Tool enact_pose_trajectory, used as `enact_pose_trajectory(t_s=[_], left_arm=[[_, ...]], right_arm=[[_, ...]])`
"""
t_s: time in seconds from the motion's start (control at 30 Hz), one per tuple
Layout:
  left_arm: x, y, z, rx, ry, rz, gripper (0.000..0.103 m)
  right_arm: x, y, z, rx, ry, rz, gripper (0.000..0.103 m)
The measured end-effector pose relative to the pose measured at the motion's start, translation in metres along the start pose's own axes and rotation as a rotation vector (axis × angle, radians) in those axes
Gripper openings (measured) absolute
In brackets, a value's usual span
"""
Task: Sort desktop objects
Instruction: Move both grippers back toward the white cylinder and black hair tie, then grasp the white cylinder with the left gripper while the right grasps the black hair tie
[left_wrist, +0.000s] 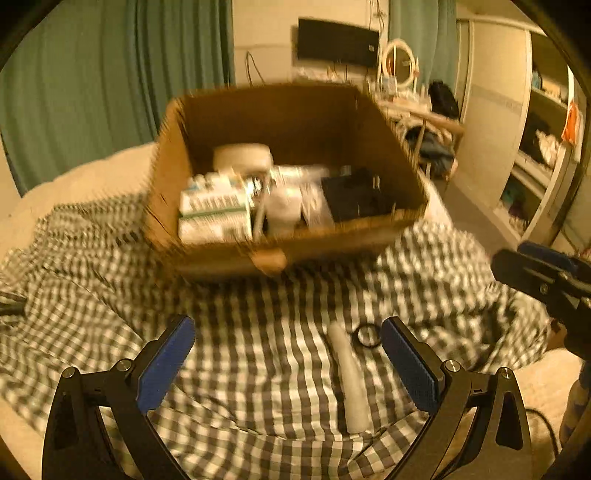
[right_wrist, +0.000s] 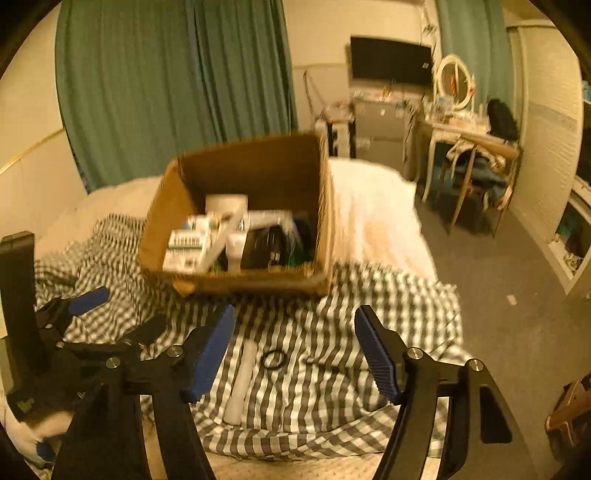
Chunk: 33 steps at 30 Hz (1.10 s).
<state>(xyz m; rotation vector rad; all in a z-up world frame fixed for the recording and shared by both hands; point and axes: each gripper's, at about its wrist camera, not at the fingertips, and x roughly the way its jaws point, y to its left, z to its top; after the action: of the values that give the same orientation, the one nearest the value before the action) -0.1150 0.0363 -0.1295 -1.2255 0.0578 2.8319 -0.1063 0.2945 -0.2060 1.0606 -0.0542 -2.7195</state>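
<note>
While angled down over the checked cloth (left_wrist: 258, 369), left gripper (left_wrist: 288, 339) and right gripper (right_wrist: 295, 332), jaws apart, empty.

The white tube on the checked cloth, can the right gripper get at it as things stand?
Probably yes. The white tube lies bare on the checked cloth, just inside the open right gripper's left finger, black ring beside it; nothing covers it.
</note>
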Motion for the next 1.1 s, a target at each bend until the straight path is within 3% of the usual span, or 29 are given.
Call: enact_pose_trajectory(t_s=[0.07, 0.4, 0.57, 0.7, 0.97, 1.03, 1.1], left_arm=[[0.017, -0.004, -0.009, -0.001, 0.039, 0.005, 0.103], [0.086, -0.012, -0.040, -0.012, 0.226, -0.026, 0.094], [0.098, -0.013, -0.045, -0.025, 0.256, -0.069, 0.094], [0.101, -0.023, -0.049, 0.004, 0.252, -0.086, 0.094], [0.120, -0.040, -0.058, 0.080, 0.259, -0.093, 0.094], [0.120, -0.044, -0.059, 0.097, 0.256, -0.093, 0.092], [0.119, -0.044, -0.059, 0.095, 0.250, -0.110, 0.078]], right_arm=[[0.014, 0.000, -0.006, -0.003, 0.031, 0.008, 0.060], [0.095, -0.012, -0.030, 0.049, 0.228, 0.024, 0.060], [0.127, -0.012, -0.034, 0.080, 0.298, 0.045, 0.056], [0.156, -0.007, -0.042, 0.078, 0.373, 0.042, 0.048], [0.191, -0.004, -0.059, 0.059, 0.481, 0.038, 0.043], [0.193, -0.006, -0.061, 0.065, 0.487, 0.028, 0.036], [0.192, -0.009, -0.062, 0.080, 0.485, 0.033, 0.026]])
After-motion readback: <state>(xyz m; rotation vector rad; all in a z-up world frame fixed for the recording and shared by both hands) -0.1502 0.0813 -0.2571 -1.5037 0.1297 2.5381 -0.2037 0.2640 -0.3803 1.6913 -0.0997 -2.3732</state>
